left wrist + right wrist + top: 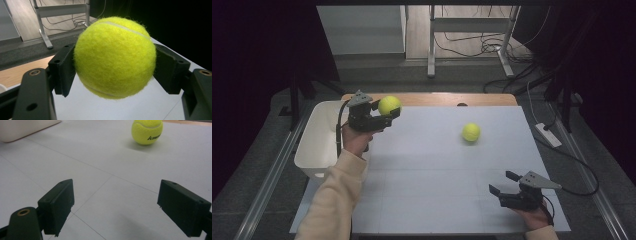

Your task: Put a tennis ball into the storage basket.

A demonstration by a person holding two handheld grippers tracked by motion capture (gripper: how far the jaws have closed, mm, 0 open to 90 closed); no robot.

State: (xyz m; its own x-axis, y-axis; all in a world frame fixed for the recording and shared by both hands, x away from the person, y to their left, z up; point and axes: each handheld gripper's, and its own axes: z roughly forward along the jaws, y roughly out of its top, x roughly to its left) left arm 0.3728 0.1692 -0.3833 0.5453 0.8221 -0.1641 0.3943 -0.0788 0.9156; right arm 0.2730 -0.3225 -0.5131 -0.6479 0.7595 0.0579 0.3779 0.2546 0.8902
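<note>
A: Your left gripper (384, 116) has its jaws clamped on a tennis ball (389, 105). Look along that gripper's own view: both black pads press into the yellow felt of the ball (115, 57), one on each side, and the ball hangs clear of the white surface (120, 107) beneath it.

B: Where does that put the ball over the table?

A: Near the far left corner of the white surface (432, 170), just beside the white bin (314, 145) that sits against the left edge. The ball is lifted, not resting on anything. Your left hand (357, 140) holds the gripper from below, with the cream sleeve (334, 200) coming up from the near edge.

B: And your right side?

A: Your right gripper (504, 187) sits low near the near right corner, jaws wide apart with nothing between them. Its own view shows the two pads spread over bare surface (105, 185).

B: Is there a second ball?

A: Yes, another tennis ball (471, 132) lies on the surface toward the far edge, right of the middle, well apart from both grippers. From your right gripper's view that ball (147, 131) rests straight ahead with dark lettering on its side, and the bin's corner (22, 128) shows at the upper left.
</note>
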